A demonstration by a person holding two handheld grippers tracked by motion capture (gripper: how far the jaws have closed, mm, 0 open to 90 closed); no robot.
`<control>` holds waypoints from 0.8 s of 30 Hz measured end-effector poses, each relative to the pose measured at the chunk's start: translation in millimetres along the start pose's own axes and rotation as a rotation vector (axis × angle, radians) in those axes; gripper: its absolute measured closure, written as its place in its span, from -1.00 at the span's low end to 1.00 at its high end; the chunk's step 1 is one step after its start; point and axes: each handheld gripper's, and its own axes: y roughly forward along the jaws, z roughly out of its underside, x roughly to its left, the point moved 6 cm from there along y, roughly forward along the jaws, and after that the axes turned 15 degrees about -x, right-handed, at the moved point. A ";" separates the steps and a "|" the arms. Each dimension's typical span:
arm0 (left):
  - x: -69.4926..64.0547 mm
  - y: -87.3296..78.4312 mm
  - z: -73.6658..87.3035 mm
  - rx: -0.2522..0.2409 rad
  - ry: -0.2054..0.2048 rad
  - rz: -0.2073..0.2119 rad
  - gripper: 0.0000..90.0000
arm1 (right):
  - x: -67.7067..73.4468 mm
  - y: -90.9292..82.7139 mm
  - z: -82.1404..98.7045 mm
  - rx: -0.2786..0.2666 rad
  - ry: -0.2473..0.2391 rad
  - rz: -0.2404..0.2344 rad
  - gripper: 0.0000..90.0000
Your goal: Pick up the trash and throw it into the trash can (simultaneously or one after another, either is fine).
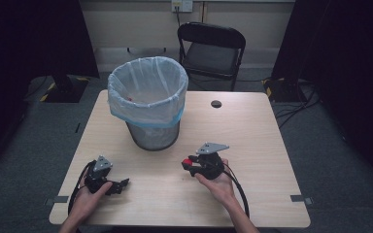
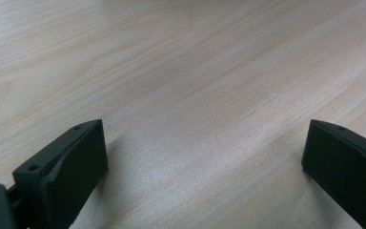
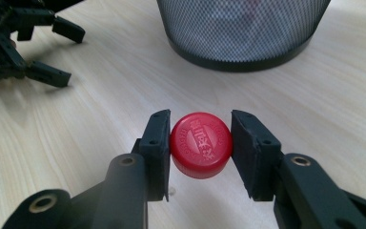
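A red bottle cap (image 3: pixel 201 144) sits clamped between the two black pads of my right gripper (image 3: pixel 200 148), just above the wooden table. From above, that cap (image 1: pixel 188 162) shows as a red spot at the tip of the right gripper (image 1: pixel 189 165), which is in front of the mesh bin (image 1: pixel 151 102). My left gripper (image 1: pixel 121 185) rests at the table's front left with its jaws spread wide. In the left gripper view the jaws (image 2: pixel 205 162) stand far apart over bare wood, nothing between them.
The mesh bin (image 3: pixel 243 28), lined with a white bag, stands at the table's (image 1: pixel 252 136) rear left of centre. A black folding chair (image 1: pixel 212 51) stands beyond the far edge. A small round hole (image 1: pixel 216 104) marks the tabletop at the back.
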 end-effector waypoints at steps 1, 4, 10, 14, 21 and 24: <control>0.0 0.1 0.0 -0.001 -0.001 0.002 -0.98 | 0.3 -0.3 -2.4 -0.006 0.000 -0.001 0.34; 0.0 0.0 0.0 0.000 -0.001 0.001 -0.98 | 0.8 -1.5 -9.3 -0.021 -0.007 -0.004 0.34; 0.3 0.1 -0.1 -0.001 0.002 0.002 -0.98 | -0.7 -3.5 -23.1 -0.053 -0.003 -0.010 0.34; 0.3 0.2 -0.1 -0.001 0.001 0.002 -0.98 | -1.6 -3.8 -28.6 -0.063 -0.005 -0.011 0.34; 0.3 0.2 -0.1 -0.001 0.001 0.001 -0.98 | -3.8 -6.7 -43.4 -0.104 0.003 -0.010 0.34; 0.3 0.1 -0.1 0.000 0.001 0.001 -0.98 | -3.4 -7.2 -51.3 -0.120 0.000 -0.012 0.34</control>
